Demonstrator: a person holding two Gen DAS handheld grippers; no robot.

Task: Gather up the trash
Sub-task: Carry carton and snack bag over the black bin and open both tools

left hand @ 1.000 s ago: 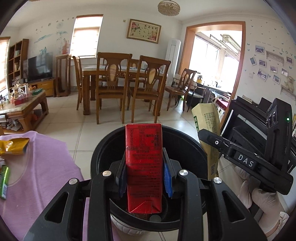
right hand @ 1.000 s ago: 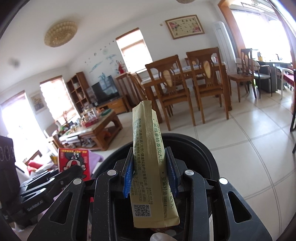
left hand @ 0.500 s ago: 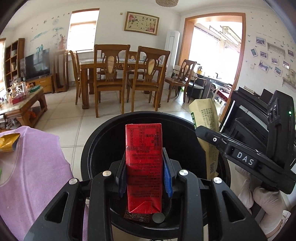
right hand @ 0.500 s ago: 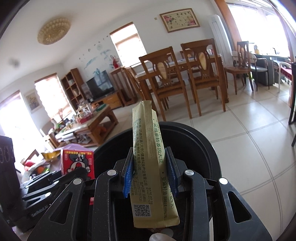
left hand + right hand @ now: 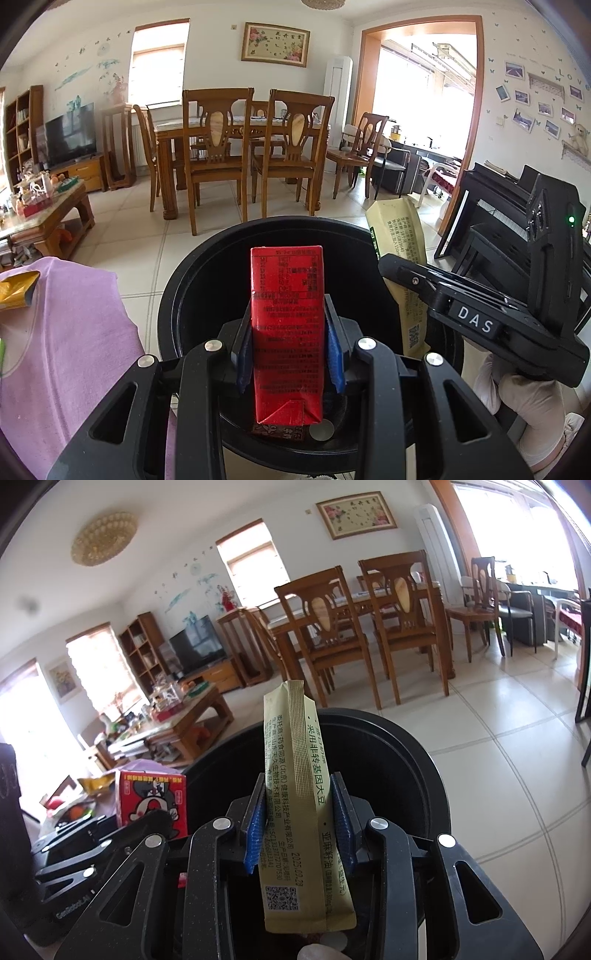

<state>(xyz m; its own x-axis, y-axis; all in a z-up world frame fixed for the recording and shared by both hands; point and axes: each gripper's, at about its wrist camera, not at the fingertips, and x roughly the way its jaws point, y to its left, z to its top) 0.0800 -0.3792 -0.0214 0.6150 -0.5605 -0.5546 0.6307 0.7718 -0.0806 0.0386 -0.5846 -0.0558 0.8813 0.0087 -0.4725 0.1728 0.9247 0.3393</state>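
My left gripper (image 5: 288, 350) is shut on a red drink carton (image 5: 286, 325), held upright over the mouth of a round black bin (image 5: 221, 251). Beside it on the right, my right gripper (image 5: 406, 288) grips a tall yellow-green packet (image 5: 397, 229) over the same bin. In the right wrist view that gripper (image 5: 301, 823) is shut on the yellow-green packet (image 5: 295, 775) above the black bin (image 5: 406, 749), and the red carton (image 5: 151, 797) shows at the left. Some trash lies at the bin's bottom.
A purple cloth (image 5: 66, 325) covers a surface left of the bin, with a gold wrapper (image 5: 16, 290) on it. A gloved hand (image 5: 524, 402) holds the right gripper. Wooden dining chairs (image 5: 218, 155), a coffee table (image 5: 48, 214) and tiled floor (image 5: 498, 746) lie beyond.
Both grippers have come further over the bin, whose rim now fills more of each view. The right gripper has sunk a little. Both grips are unchanged.
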